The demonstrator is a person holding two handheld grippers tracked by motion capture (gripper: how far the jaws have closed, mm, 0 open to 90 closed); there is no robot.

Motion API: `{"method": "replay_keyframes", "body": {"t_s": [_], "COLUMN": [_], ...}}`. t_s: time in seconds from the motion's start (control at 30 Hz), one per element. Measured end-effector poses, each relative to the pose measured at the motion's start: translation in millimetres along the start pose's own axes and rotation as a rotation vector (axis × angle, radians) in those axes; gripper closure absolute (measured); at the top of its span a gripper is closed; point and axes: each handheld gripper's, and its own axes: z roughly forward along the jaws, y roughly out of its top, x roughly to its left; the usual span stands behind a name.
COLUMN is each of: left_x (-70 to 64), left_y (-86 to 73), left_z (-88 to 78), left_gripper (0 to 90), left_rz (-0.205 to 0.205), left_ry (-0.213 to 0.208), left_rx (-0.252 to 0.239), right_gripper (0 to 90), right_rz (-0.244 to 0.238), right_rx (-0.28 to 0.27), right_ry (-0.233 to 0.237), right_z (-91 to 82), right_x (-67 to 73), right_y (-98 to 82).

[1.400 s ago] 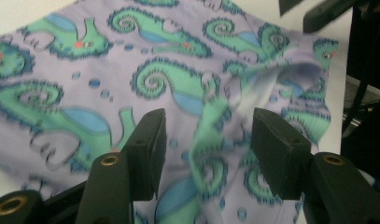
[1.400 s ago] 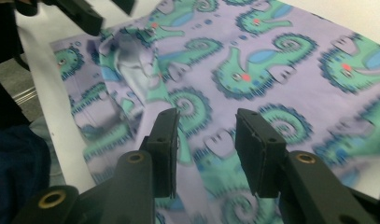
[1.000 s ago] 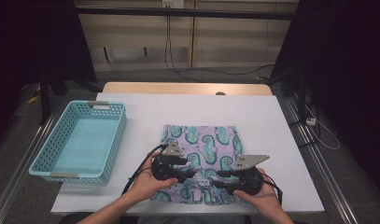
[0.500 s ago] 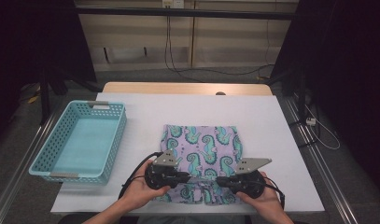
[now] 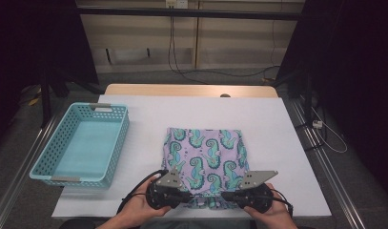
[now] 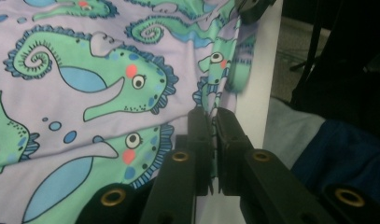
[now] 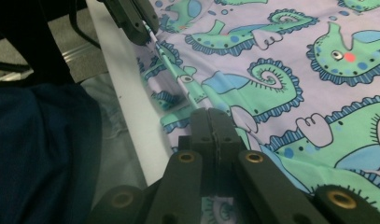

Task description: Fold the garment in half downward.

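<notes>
Left gripper shifted, cloth lengthwise away

No text, label, brand, number or sign can be read in any of the views. The cloth at the lower middle of the high view carries only a seahorse pattern, no lettering, and the basket at the left shows no marking.
</notes>
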Motion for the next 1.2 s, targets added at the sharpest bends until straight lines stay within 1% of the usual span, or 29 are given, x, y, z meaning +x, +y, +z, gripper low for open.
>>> {"method": "replay_keyframes", "body": {"t_s": [0.1,0.13,0.2,0.23,0.27,0.3,0.33,0.37,0.4,0.43,0.47,0.5,0.53,0.57,0.6,0.63,0.67,0.7,0.77,0.83,0.87,0.9,0.93,0.97,1.0,1.03,1.1,1.17,1.2], "left_x": [-0.7,-1.8,-5.2,-6.8,-7.5,-7.5,-7.0,-6.6,-4.4,-3.5,-1.0,-0.4,-0.6,-2.3,-3.6,-3.7,-4.4,-4.0,-2.2,-0.7,0.6,2.2,4.0,6.4,9.2,11.8,17.0,21.8,23.5], "left_y": [-2.4,-2.9,-4.2,-4.1,-4.8,-4.8,-5.3,-5.9,-7.0,-7.7,-7.2,-7.3,-7.6,-7.8,-6.9,-6.7,-7.0,-6.7,-6.1,-6.0,-5.7,-5.4,-5.0,-4.6,-4.6,-4.3,-4.5,-4.4,-4.1], "left_z": [4.2,6.3,10.7,11.0,12.5,12.3,12.1,12.6,12.3,13.1,12.5,12.5,12.3,12.6,11.9,11.8,12.1,11.5,10.8,9.2,7.2,5.2,3.8,1.6,0.3,-1.4,-3.3,-4.2,-4.9], "left_gripper": [84.7,83.7,79.0,78.3,76.6,75.8,75.7,75.7,75.8,75.8,75.7,75.7,75.7,75.3,73.2,70.6,69.7,68.5,63.5,59.8,57.5,54.4,50.8,48.9,47.1,45.1,42.6,36.8,33.6], "left_rz": [0.0,0.01,0.034,0.052,0.041,0.053,0.053,0.046,0.046,0.032,0.033,0.022,0.034,0.034,0.046,0.055,0.061,0.066,0.066,0.053,0.044,0.038,0.023,0.012,0.002,-0.01,-0.03,-0.054,-0.062], "left_ry": [0.0,0.002,0.011,0.032,0.013,0.013,0.015,0.014,0.008,-0.002,-0.011,-0.013,-0.011,-0.012,0.004,-0.022,-0.013,-0.011,-0.012,-0.009,-0.005,0.008,0.017,0.029,0.041,0.054,0.068,0.09,0.112], "left_rx": [0.018,0.027,0.052,0.076,0.06,0.062,0.061,0.054,0.061,0.052,0.062,0.062,0.064,0.059,0.071,0.061,0.041,0.037,0.03,-0.001,-0.006,-0.014,-0.033,-0.036,-0.053,-0.057,-0.067,-0.08,-0.085], "right_gripper": [90.0,90.0,90.0,90.0,90.0,90.0,89.6,88.8,88.1,86.7,85.4,84.8,84.3,83.8,82.4,80.3,76.9,73.2,69.9,65.1,63.1,60.4,55.8,52.9,51.2,49.9,45.2,41.1,39.2], "right_rz": [-0.008,-0.015,-0.016,-0.01,-0.003,-0.004,0.004,0.003,0.004,-0.004,-0.004,0.002,-0.001,0.0,0.004,0.006,0.007,0.01,0.015,0.036,0.041,0.047,0.053,0.064,0.069,0.072,0.076,0.08,0.083], "right_rx": [0.015,0.03,0.055,0.067,0.076,0.086,0.093,0.094,0.095,0.098,0.097,0.097,0.097,0.096,0.094,0.093,0.086,0.077,0.061,0.014,-0.001,-0.012,-0.022,-0.024,-0.028,-0.031,-0.039,-0.048,-0.057], "right_ry": [0.008,0.006,0.012,0.014,0.017,0.019,0.023,0.023,0.023,0.028,0.032,0.037,0.042,0.044,0.044,0.045,0.048,0.039,0.029,0.036,0.033,0.019,0.007,-0.002,-0.014,-0.02,-0.04,-0.057,-0.072], "right_z": [3.0,4.9,9.1,11.1,13.0,14.0,15.1,15.6,15.5,15.4,15.6,15.7,15.5,15.4,15.4,15.4,15.1,14.9,13.4,9.7,8.1,6.9,6.5,6.3,6.6,6.9,8.2,9.6,9.7], "right_x": [2.6,2.9,2.0,0.5,-1.0,-2.0,-2.4,-2.1,-1.5,-0.8,-0.6,-0.7,-1.5,-1.9,-1.7,-1.5,-1.4,-1.9,-4.4,-5.8,-6.6,-7.3,-8.4,-9.5,-10.5,-11.2,-12.6,-13.8,-14.0], "right_y": [-1.5,-2.5,-5.3,-7.1,-9.1,-10.5,-12.1,-12.7,-12.8,-13.1,-13.4,-13.8,-14.2,-14.3,-14.2,-14.0,-13.6,-13.2,-12.5,-11.6,-11.1,-10.6,-10.4,-10.3,-10.1,-9.7,-8.4,-6.5,-5.4]}}
